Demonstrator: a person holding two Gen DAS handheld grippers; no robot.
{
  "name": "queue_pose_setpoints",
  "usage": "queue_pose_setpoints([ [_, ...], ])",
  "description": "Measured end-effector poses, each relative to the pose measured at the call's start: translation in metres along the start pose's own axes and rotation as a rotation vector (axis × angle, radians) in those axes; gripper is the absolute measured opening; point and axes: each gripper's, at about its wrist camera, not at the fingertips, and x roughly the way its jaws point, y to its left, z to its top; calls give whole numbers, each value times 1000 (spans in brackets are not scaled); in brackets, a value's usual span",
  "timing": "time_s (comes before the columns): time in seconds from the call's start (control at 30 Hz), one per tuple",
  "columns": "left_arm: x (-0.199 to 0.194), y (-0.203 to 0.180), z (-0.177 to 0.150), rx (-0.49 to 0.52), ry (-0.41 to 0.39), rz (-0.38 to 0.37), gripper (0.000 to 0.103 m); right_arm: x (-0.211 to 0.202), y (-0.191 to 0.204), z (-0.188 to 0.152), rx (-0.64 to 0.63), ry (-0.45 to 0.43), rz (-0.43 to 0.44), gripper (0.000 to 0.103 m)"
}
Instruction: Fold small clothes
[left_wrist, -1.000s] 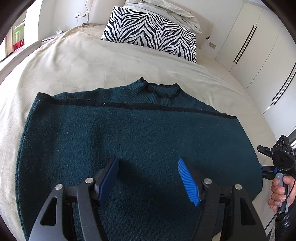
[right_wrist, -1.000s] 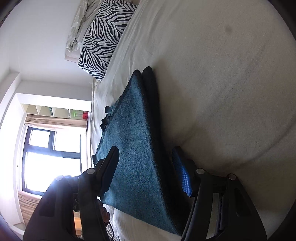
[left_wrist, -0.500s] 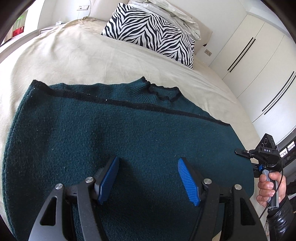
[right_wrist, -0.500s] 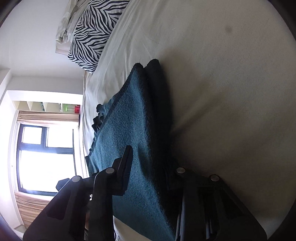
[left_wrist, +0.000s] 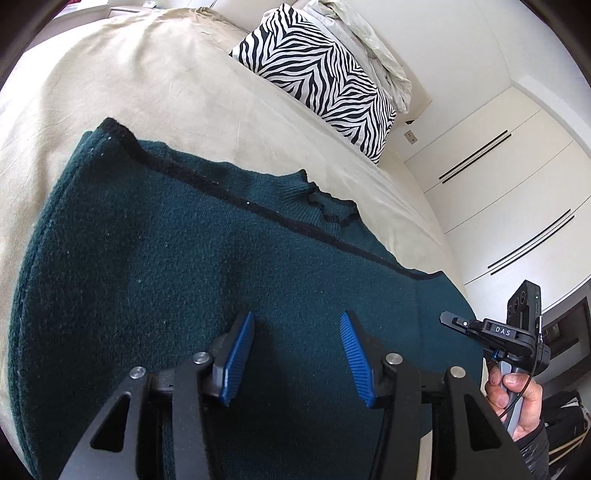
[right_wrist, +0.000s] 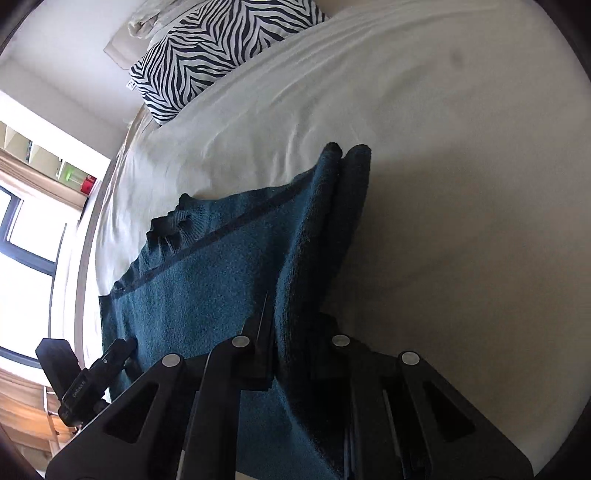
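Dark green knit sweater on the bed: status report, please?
Right gripper clamped on dark green knit sweater edge, lifting it. Left gripper open, jaws just closing, over sweater. Nothing in the way.

Near hem of the dark green sweater (left_wrist: 184, 295): cut off by the lower edge of the left wrist view, partly masked by the left gripper (left_wrist: 297, 350) frame. Right gripper (right_wrist: 291, 332) pads: buried in a raised fold of knit, not visible; contact surfaces not resolvable. Sweater underside at that fold: in shadow. Hand (left_wrist: 517, 402) at far right: cropped at the wrist by the rim. Zebra pillow (right_wrist: 207, 48): top cut off. Shelf contents beside the window (right_wrist: 22, 240): too small to identify; window overexposed.
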Motion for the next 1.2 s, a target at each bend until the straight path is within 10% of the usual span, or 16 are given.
queue_pose_setpoints([
  [0.23,-26,29,9,-191,-41,-240,83,2,208,-63,-600,-58,-204,11],
  [0.43,-34,45,11,-286,-23,-362,91,46,228,-98,-583,-17,-179,11],
  [0.67,-21,25,23,-228,50,-262,93,47,235,-126,-602,-124,-234,11],
  [0.77,-5,18,29,-216,104,-232,75,47,240,-136,-635,-169,-264,11],
  [0.93,10,14,33,-213,165,-228,18,51,245,-149,-660,-173,-275,12],
  [1.2,8,18,36,-194,170,-213,12,22,241,-176,-761,-215,-303,23],
])
